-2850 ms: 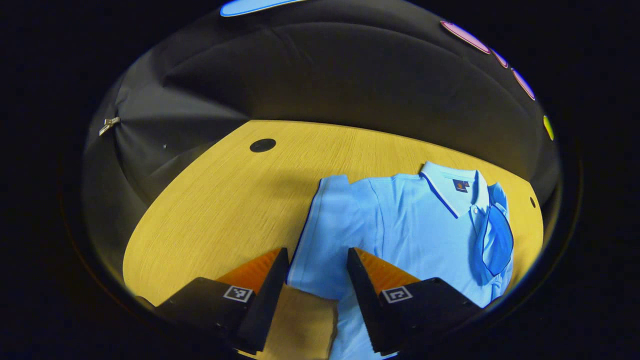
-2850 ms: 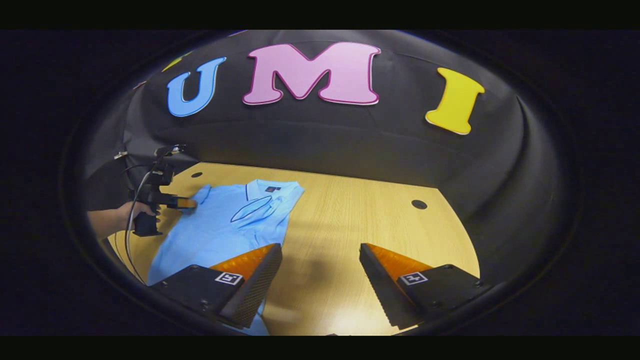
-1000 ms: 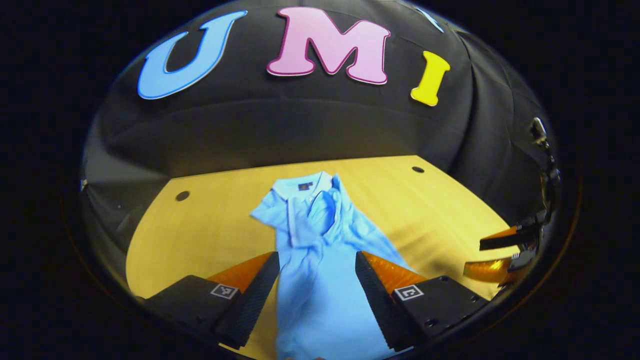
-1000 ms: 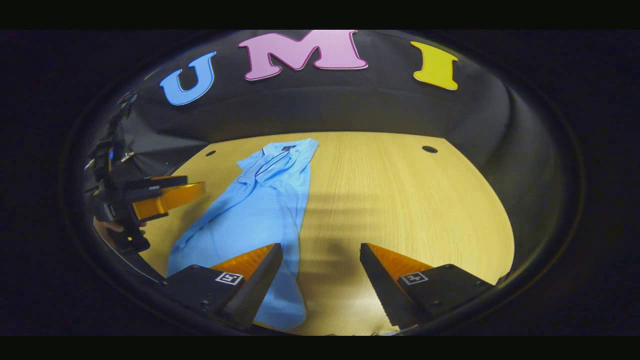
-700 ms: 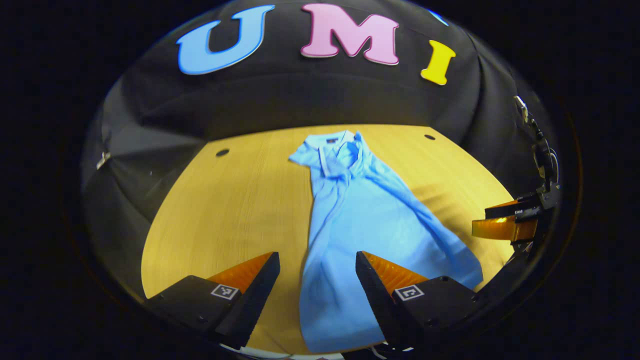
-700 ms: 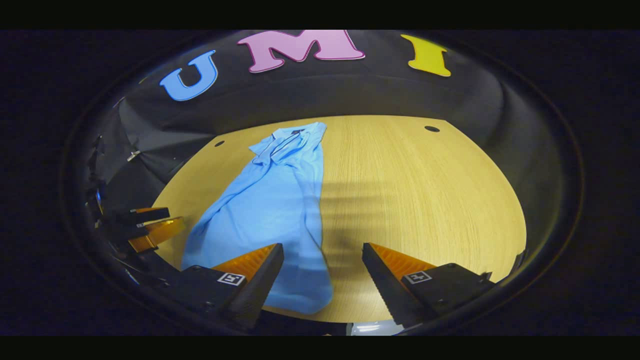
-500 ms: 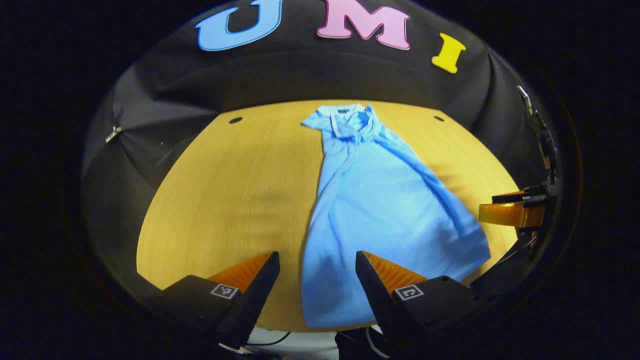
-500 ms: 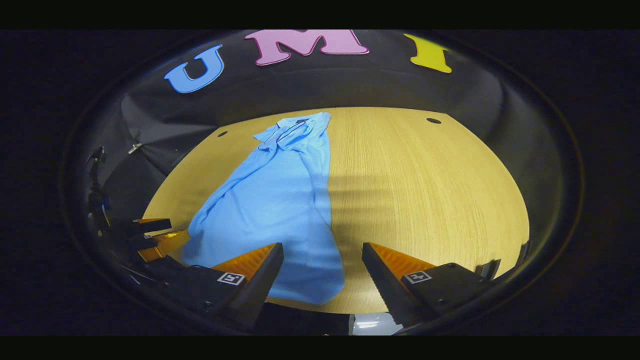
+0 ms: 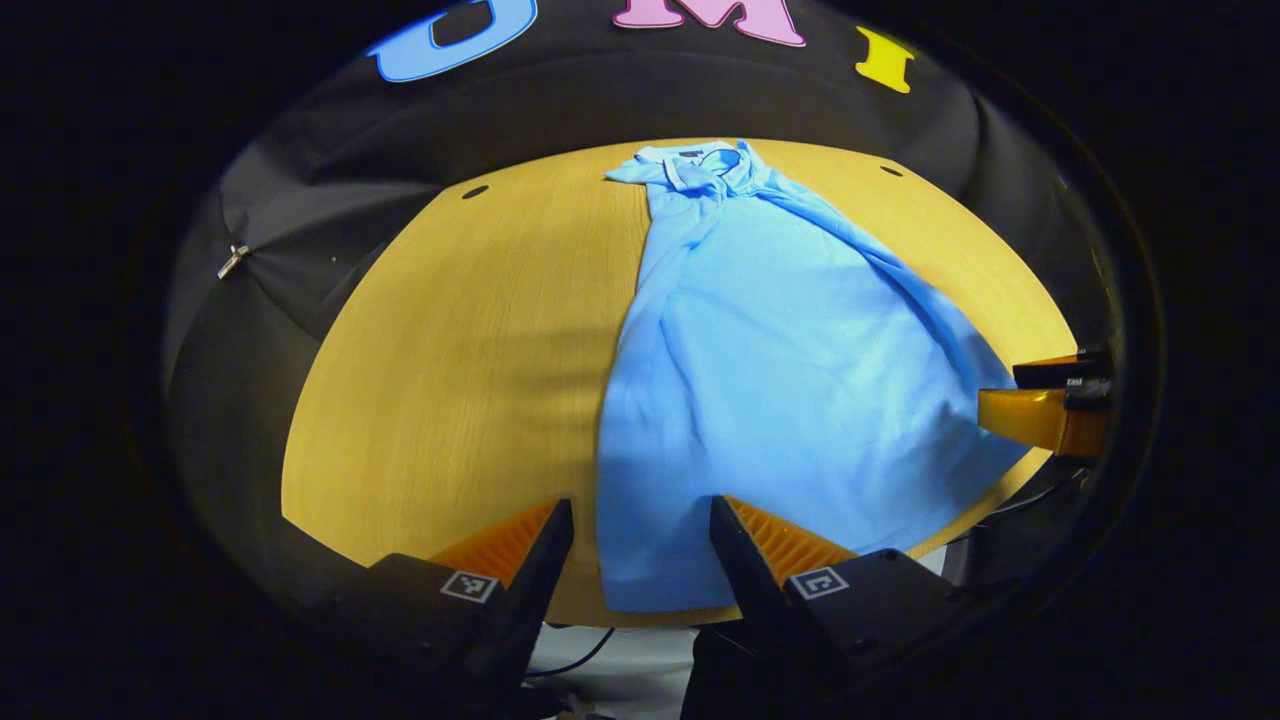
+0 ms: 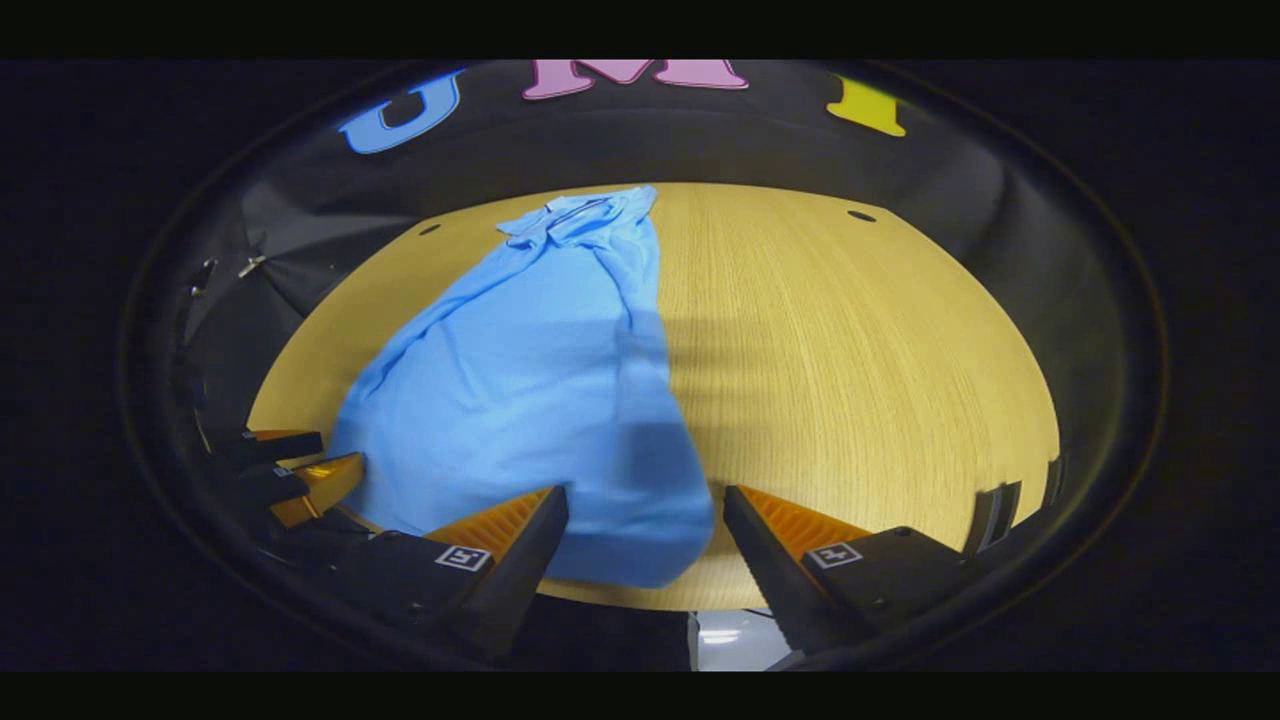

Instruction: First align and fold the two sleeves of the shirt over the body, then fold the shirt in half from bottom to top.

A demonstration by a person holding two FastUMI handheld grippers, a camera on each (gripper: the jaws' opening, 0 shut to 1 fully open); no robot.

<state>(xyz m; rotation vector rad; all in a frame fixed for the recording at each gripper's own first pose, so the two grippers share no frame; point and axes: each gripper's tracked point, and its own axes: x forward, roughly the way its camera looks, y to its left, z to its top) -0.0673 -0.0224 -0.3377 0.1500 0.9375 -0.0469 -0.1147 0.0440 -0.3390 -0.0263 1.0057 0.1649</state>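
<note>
The light blue polo shirt (image 9: 780,350) lies lengthwise on the wooden table (image 9: 470,330), collar at the far end, both sleeves folded in over the body. Its hem reaches the table's near edge. My left gripper (image 9: 640,530) is open just above the hem's left corner, which lies between its fingers. In the right gripper view the shirt (image 10: 530,380) spreads to the left, and my right gripper (image 10: 645,520) is open over the hem's right corner. Each view shows the other gripper at its side: the right gripper (image 9: 1050,400) and the left gripper (image 10: 290,470).
Round cable holes (image 9: 475,191) sit at the table's far corners, another hole (image 10: 860,215) at the right. Black cloth walls surround the table. Bare wood (image 10: 860,380) stretches right of the shirt. Below the near edge I see floor and a cable (image 9: 575,665).
Both grippers pulled back from the sleeves toward the near edge and lowered to the hem's two corners. The left sleeve now lies folded over the body.
</note>
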